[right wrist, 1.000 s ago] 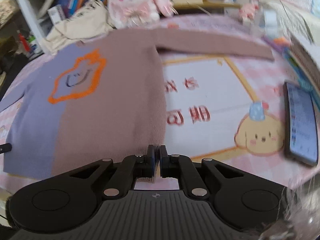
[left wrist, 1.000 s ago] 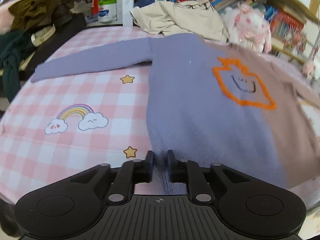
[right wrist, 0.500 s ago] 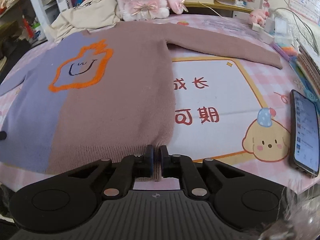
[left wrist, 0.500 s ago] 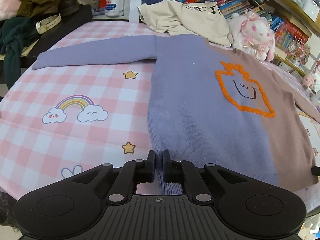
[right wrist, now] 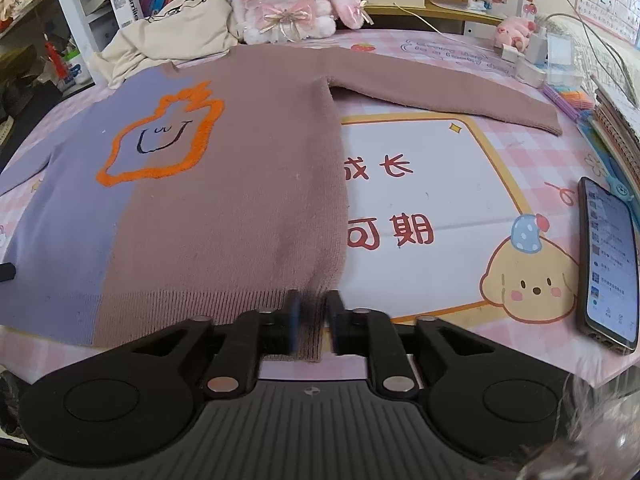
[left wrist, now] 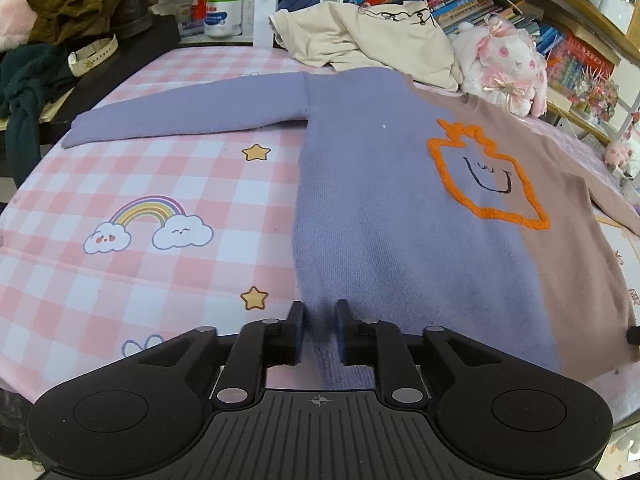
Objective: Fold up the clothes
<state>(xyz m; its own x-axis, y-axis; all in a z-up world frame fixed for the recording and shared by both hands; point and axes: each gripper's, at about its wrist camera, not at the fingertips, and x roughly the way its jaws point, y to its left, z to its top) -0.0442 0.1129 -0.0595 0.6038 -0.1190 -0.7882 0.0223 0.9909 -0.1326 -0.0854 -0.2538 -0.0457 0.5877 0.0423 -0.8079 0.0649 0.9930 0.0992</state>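
A two-tone sweater, lilac on one half and mauve-brown on the other with an orange outlined face, lies flat and face up on the pink checked table, sleeves spread out (left wrist: 380,208) (right wrist: 224,200). My left gripper (left wrist: 319,322) sits at the sweater's lilac bottom hem corner, jaws a small gap apart with the hem between them. My right gripper (right wrist: 311,312) sits at the brown bottom hem corner, jaws likewise slightly apart around the hem. The lilac sleeve (left wrist: 188,114) reaches left, the brown sleeve (right wrist: 444,92) reaches right.
A cream garment (left wrist: 360,36) and a plush bunny (right wrist: 288,0) lie behind the sweater's collar. A phone (right wrist: 610,260) lies at the right edge, with notebooks (right wrist: 616,120) behind it. Dark clothes (left wrist: 28,72) pile at the far left. Bookshelves stand behind.
Both grippers' jaws have parted slightly from nearly shut, loosening on the hem corners. The sweater has settled flat on the table; both views have steadied.
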